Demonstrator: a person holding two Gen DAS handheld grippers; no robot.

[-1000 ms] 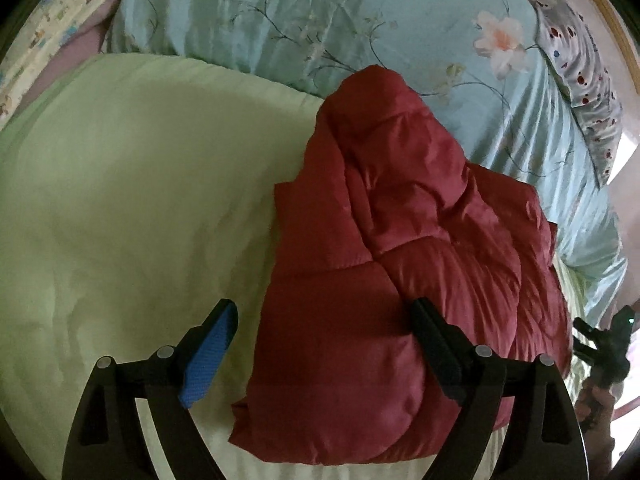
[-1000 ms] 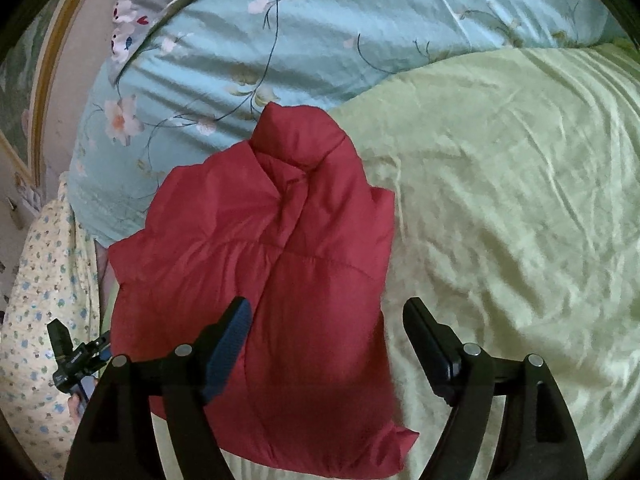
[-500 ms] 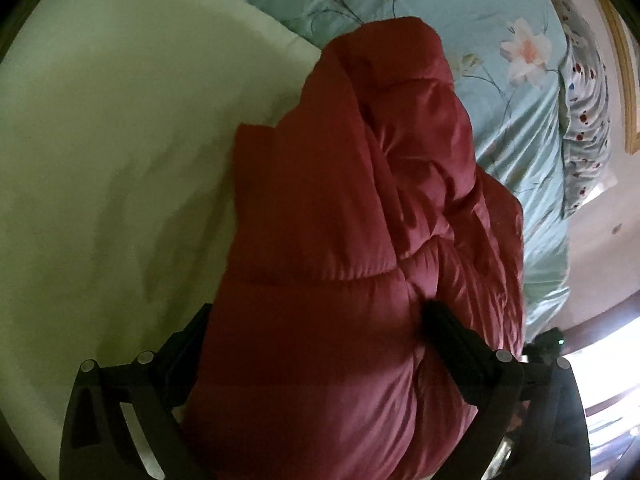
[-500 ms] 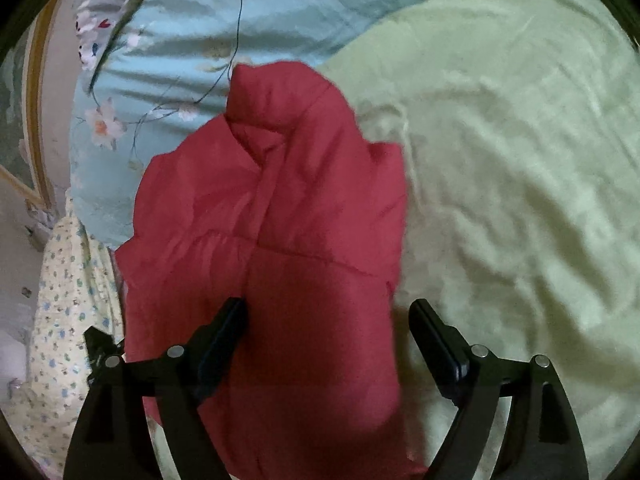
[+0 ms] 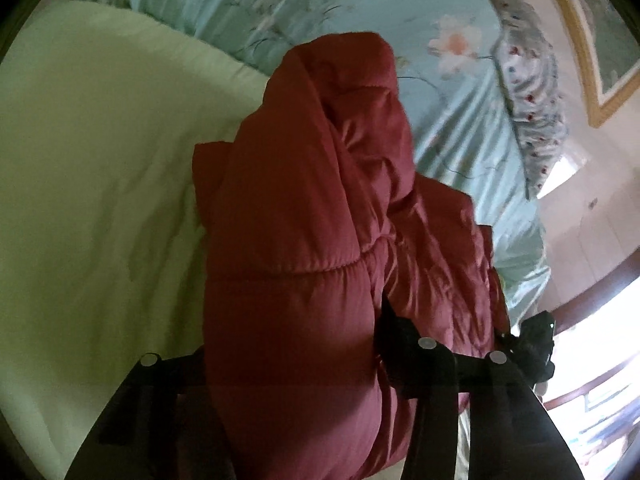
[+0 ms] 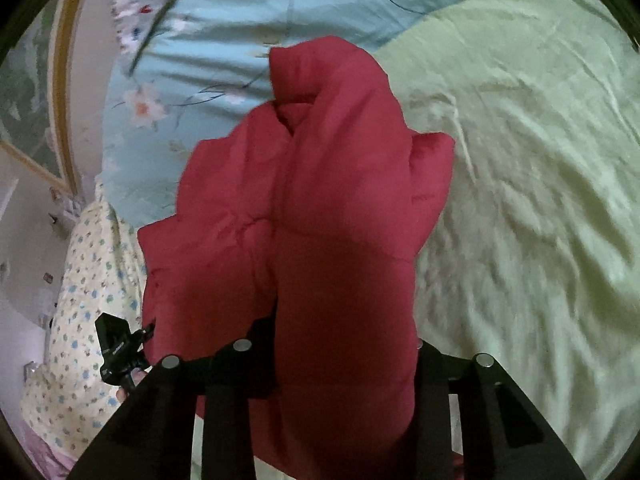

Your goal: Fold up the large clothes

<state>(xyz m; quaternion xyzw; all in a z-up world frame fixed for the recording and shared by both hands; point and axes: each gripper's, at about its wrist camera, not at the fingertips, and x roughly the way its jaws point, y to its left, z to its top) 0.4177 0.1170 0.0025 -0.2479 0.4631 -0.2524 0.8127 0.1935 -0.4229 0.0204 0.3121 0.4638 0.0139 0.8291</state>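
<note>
Both tools, wide apart a second ago, are closing on the red jacket's (image 5: 304, 264) near end: left tool (image 5: 292, 360), right tool (image 6: 344, 344) gripping it for the next fold on the bed (image 6: 520, 200)

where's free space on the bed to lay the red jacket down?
The green blanket is bare: a wide patch runs from the red jacket out to the bed edge, on the left gripper side. The other side is crowded: floral blue bedding, a spotted pillow, and the right gripper. Both grippers' jaws are closing on the jacket's near edge.
</note>
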